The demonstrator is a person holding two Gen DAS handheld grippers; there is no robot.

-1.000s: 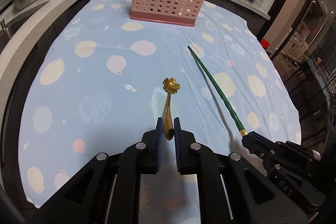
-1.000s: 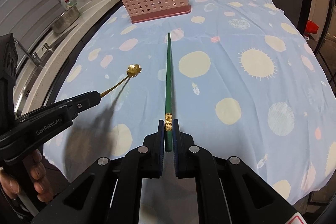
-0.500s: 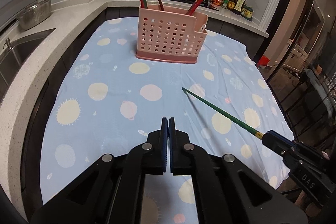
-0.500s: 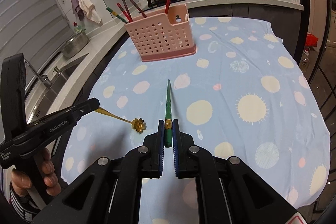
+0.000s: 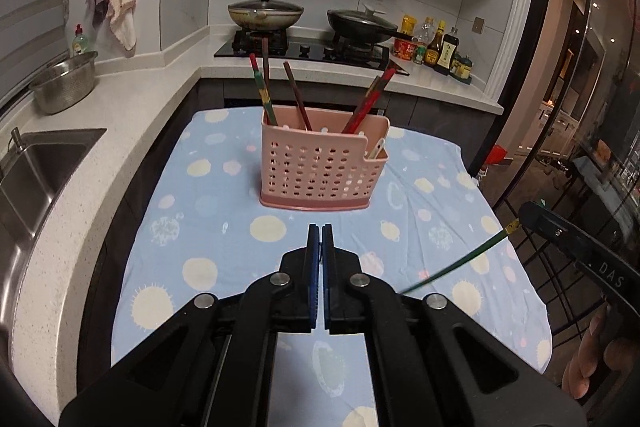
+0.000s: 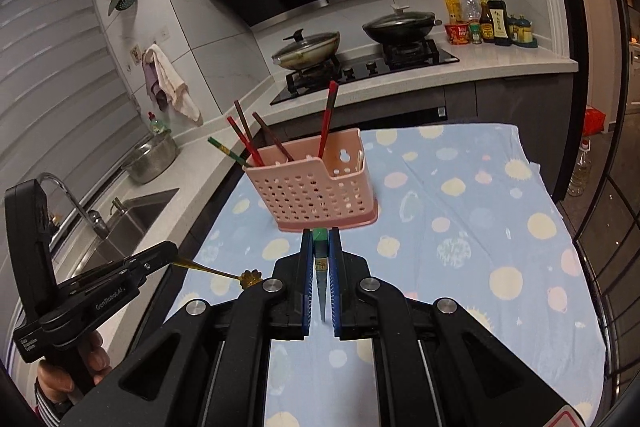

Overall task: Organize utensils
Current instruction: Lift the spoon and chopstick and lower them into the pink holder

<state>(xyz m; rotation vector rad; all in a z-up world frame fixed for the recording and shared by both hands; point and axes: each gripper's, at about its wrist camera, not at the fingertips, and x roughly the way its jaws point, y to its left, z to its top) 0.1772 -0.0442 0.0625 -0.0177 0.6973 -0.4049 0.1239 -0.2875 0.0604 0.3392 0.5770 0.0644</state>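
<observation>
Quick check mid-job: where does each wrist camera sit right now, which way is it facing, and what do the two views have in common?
Left wrist: on the left gripper, looking forward and down over the blue cloth at the pink holder; shows its shut fingers, plus the right gripper holding the green chopstick.
Right wrist: on the right gripper, clamped on the chopstick, facing the holder; shows the left gripper holding the gold spoon, and a hand.
Shared: holder, cloth, stove pans, sink.

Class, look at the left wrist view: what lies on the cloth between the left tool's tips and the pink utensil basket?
Nothing: between the left tool and the pink utensil basket only bare spotted cloth shows in the left wrist view.
</observation>
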